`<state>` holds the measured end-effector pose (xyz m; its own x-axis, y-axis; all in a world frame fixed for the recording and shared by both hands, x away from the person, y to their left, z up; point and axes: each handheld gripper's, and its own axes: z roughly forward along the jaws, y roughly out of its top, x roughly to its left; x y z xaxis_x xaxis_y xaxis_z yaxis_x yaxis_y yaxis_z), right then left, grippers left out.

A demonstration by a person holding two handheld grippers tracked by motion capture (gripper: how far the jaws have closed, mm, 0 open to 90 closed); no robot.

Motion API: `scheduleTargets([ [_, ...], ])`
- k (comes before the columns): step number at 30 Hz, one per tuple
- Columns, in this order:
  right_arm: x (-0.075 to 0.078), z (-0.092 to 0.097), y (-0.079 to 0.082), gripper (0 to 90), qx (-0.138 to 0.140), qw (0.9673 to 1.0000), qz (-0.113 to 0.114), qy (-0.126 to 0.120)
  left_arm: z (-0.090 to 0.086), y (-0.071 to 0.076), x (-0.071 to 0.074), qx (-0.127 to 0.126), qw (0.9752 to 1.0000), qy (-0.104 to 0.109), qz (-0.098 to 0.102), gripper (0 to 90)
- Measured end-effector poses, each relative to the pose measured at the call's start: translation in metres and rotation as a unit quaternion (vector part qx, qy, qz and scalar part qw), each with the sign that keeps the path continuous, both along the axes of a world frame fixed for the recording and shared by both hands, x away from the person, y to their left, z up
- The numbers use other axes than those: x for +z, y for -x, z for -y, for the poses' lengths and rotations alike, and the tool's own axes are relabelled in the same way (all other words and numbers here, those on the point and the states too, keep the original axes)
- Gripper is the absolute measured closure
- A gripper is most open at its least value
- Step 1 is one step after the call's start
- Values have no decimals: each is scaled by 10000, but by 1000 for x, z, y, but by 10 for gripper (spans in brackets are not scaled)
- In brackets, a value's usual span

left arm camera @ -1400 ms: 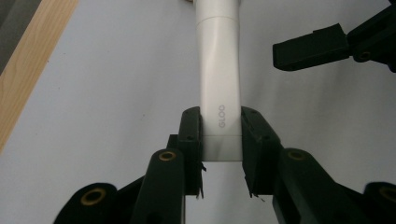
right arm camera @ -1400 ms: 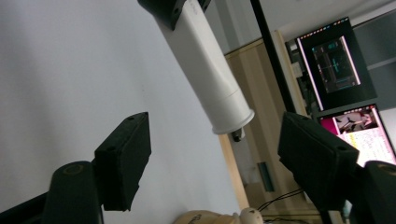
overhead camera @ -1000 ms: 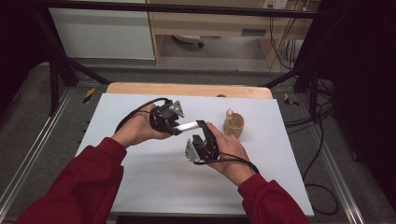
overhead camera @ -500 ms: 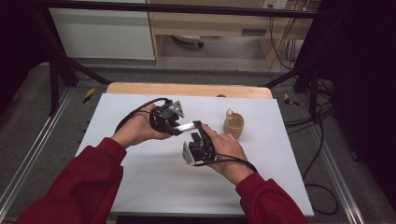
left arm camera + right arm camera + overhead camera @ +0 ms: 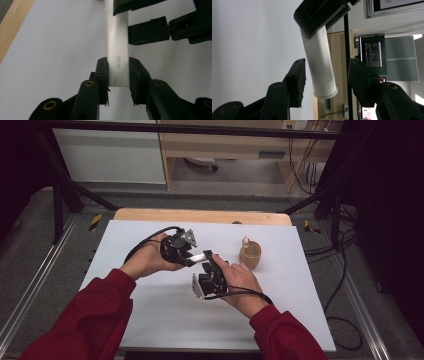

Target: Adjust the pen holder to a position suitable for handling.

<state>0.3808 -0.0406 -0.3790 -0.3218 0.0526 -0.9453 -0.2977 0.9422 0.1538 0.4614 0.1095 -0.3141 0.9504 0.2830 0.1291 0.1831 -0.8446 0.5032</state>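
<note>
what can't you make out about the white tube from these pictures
- Left gripper view: the white tube's far end, cut by the top edge and the right tongs.
- High view: the tube is too small for its lettering.
- Right gripper view: its upper end, hidden inside the left tongs.

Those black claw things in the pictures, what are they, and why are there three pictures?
They are grippers, hand-held pinching tools. A person in red sleeves holds one in each hand. One picture looks down from above the white table. The other two come from small cameras riding on each gripper. The left gripper is pinching a white tube at one end. The right gripper has its jaws around the tube's other end without squeezing it yet; they have just been closing a little. A small brown cup stands on the table nearby.
</note>
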Motion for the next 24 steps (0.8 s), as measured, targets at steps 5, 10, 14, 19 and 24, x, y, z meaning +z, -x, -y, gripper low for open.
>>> scheduleTargets([
  [5,-2,-2,1,495,15,9999,94,126,-5,2,1,52,10000,36,-7,712],
  [10,-4,-5,0,506,26,9997,141,195,-6,4,1,42,10000,2,-1,712],
  [14,-5,-7,-1,530,56,9993,166,323,-7,4,3,32,10000,-21,6,712],
  [19,-7,-8,-2,573,79,9993,180,322,-7,5,5,24,10000,-38,13,712],
  [24,-5,-7,-1,637,85,9990,203,381,-8,4,4,28,10000,-6,-24,712],
])
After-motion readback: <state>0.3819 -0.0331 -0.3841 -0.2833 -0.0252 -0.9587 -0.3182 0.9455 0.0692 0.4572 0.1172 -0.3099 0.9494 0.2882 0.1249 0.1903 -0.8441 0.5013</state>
